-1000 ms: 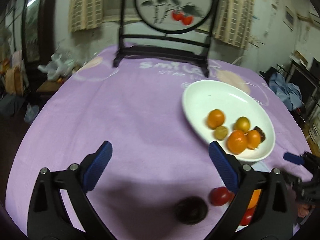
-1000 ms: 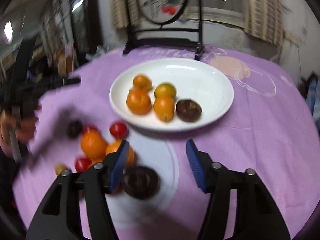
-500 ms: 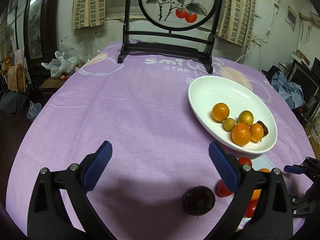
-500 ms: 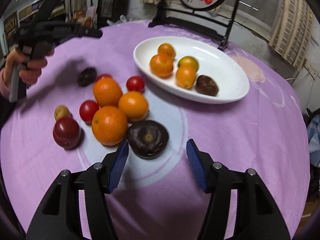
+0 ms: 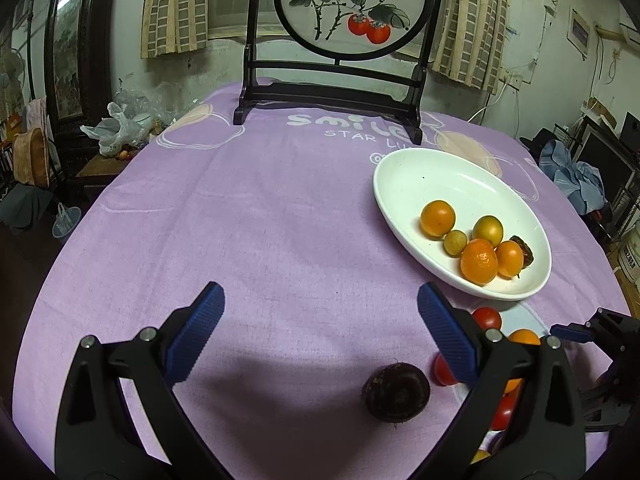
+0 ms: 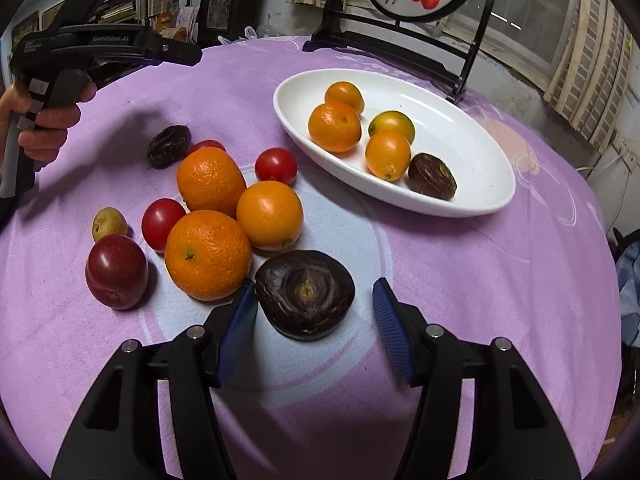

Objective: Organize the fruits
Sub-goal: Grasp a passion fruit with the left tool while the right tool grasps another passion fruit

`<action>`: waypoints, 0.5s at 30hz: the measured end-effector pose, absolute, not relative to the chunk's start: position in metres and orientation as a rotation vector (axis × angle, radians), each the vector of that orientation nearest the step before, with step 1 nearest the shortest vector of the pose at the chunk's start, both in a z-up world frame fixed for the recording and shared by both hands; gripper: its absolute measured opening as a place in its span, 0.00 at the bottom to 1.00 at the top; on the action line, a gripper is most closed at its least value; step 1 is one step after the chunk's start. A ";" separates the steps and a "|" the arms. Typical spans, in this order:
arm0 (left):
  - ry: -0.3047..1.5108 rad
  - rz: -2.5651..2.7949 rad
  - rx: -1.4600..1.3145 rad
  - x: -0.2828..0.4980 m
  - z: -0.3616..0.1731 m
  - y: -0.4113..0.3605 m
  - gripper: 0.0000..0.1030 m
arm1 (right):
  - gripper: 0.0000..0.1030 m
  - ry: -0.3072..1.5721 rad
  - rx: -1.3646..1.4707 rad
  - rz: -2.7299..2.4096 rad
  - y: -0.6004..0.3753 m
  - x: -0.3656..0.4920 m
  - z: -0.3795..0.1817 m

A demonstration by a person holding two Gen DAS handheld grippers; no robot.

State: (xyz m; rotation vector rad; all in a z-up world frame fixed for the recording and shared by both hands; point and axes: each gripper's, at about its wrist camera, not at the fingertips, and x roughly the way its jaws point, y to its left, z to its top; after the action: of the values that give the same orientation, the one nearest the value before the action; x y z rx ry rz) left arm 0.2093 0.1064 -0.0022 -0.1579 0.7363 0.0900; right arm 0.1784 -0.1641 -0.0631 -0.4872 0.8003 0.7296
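My right gripper (image 6: 314, 286) hangs low over the purple cloth with a dark wrinkled fruit (image 6: 305, 294) between its blue pads. Its jaws are closing; the left pad sits at the fruit's edge and the right pad stands clear of it. To the left lie three oranges (image 6: 208, 254), cherry tomatoes (image 6: 276, 166), a red plum (image 6: 116, 270) and a small yellow fruit (image 6: 109, 223). The white oval plate (image 6: 460, 128) holds several orange fruits and a dark one. My left gripper (image 5: 320, 290) is wide open above the cloth, just behind a smaller dark fruit (image 5: 396, 392).
A black stand with a round painted screen (image 5: 352, 4) stands at the far side of the table. A hand (image 6: 44, 128) holds the left gripper's handle at the left of the right wrist view. Clutter and furniture surround the round table (image 5: 240, 220).
My right gripper has sunk toward the big dark fruit and rolled, and its jaws have narrowed around it. The left gripper has stayed almost still.
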 end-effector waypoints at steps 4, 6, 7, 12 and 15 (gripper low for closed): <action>0.739 0.077 -0.153 0.208 -0.003 0.108 0.96 | 0.46 0.819 -0.459 0.740 -0.166 0.180 -0.062; 0.757 0.031 -0.144 0.207 -0.005 0.106 0.96 | 0.46 0.835 -0.398 0.734 -0.172 0.186 -0.058; 0.772 -0.009 -0.137 0.207 -0.006 0.105 0.96 | 0.46 0.839 -0.347 0.727 -0.178 0.190 -0.054; 0.809 -0.153 0.028 0.196 -0.018 0.074 0.90 | 0.46 0.857 -0.131 0.653 -0.208 0.212 -0.041; 0.847 -0.213 0.124 0.190 -0.032 0.054 0.81 | 0.46 0.859 -0.086 0.621 -0.217 0.217 -0.040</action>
State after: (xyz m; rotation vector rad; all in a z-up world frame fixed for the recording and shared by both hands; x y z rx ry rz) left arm 0.1902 0.0544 -0.0318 0.1241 0.8471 -0.2128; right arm 0.2168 -0.2166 -0.0399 -0.0856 0.8595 0.6206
